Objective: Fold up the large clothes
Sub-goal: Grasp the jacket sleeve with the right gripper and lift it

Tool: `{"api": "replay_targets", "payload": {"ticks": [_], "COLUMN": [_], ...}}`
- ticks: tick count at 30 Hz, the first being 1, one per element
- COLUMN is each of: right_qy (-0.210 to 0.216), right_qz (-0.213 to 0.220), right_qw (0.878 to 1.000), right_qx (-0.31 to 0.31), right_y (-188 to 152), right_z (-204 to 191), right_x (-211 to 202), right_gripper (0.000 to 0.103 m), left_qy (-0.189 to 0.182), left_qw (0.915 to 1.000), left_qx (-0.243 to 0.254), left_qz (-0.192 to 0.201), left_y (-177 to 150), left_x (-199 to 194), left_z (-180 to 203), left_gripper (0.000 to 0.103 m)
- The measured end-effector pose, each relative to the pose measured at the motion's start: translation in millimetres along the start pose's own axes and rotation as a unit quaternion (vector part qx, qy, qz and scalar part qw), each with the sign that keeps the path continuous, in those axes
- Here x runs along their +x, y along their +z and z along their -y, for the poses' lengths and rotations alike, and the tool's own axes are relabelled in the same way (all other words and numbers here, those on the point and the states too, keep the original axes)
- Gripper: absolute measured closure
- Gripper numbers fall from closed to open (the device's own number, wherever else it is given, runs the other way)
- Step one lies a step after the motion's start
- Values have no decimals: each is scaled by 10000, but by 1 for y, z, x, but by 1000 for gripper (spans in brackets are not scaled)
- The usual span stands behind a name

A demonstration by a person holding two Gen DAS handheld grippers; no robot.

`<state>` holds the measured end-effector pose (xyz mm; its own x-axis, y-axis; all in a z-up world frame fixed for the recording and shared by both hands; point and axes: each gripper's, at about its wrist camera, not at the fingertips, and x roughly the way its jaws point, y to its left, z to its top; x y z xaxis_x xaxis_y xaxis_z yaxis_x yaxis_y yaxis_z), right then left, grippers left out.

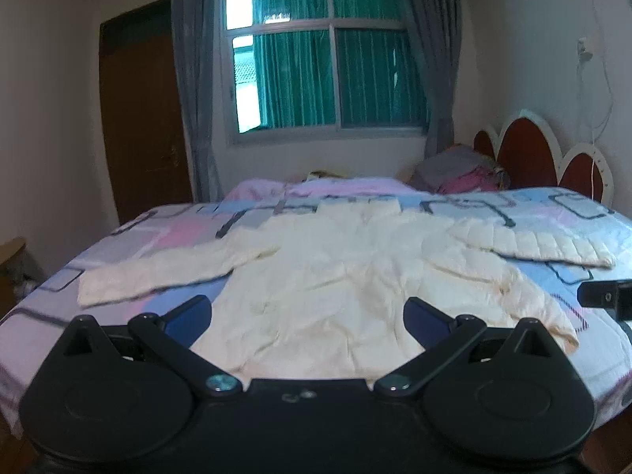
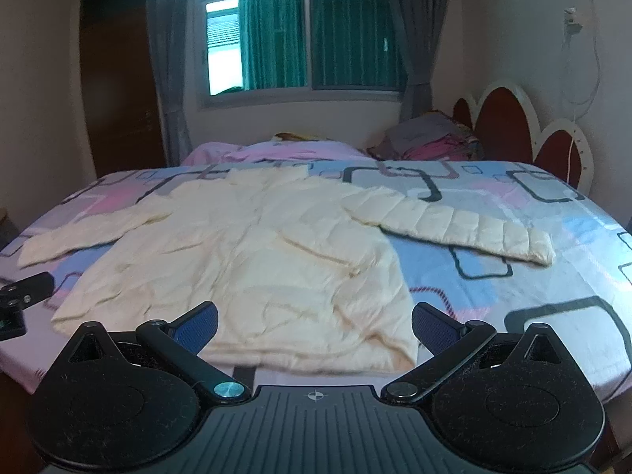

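Note:
A cream quilted jacket (image 1: 335,272) lies flat on the bed, hem toward me, both sleeves spread out to the sides. It also shows in the right wrist view (image 2: 252,249). My left gripper (image 1: 308,316) is open and empty, just above the jacket's hem near its middle. My right gripper (image 2: 315,324) is open and empty, above the hem toward the jacket's right corner. The right sleeve (image 2: 454,223) lies stretched out to the right. The left sleeve (image 1: 158,272) lies out to the left.
The bed (image 2: 533,276) has a pink, blue and white patterned sheet. A pile of folded clothes (image 1: 466,173) sits at the far side by the red headboard (image 1: 525,150). A window (image 1: 316,59) and a brown door (image 1: 142,118) are behind.

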<state>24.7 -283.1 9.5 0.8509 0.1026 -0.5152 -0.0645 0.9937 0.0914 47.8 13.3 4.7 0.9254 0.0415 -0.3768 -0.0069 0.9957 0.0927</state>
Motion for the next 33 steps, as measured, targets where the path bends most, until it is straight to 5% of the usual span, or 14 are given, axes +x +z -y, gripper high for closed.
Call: {"api": "replay_targets", "payload": {"ticks": [12,18,29,31,33], "right_qy": [-582,-1078,-1816,-1831,-1861], "right_qz": [-48,-9,126,26,-141], "right_qw": [9977,9924,9715,9680,9593], "right_qx": [352,590,1517,1718,2121], "right_y": [48,78,88,83,77], "right_z": [37,67,187,216,246], "right_x": [106,150,198,210,225], "right_gripper": [0,0,1,39,45], "left_qy": [-185,-170,-435,-388,-298], "left_qw": [9982,9984,9951,9947,9945], "left_qx": [-135,-122,-319,-330,-306], "left_qz": [-561,-524,-828,-890,-952], "left_y": [25,48,52,51,53], "left_x": [118,170,256,266,275], "left_z": [-10,-16,4,14,22], "left_gripper": [0,0,5,5,5]}}
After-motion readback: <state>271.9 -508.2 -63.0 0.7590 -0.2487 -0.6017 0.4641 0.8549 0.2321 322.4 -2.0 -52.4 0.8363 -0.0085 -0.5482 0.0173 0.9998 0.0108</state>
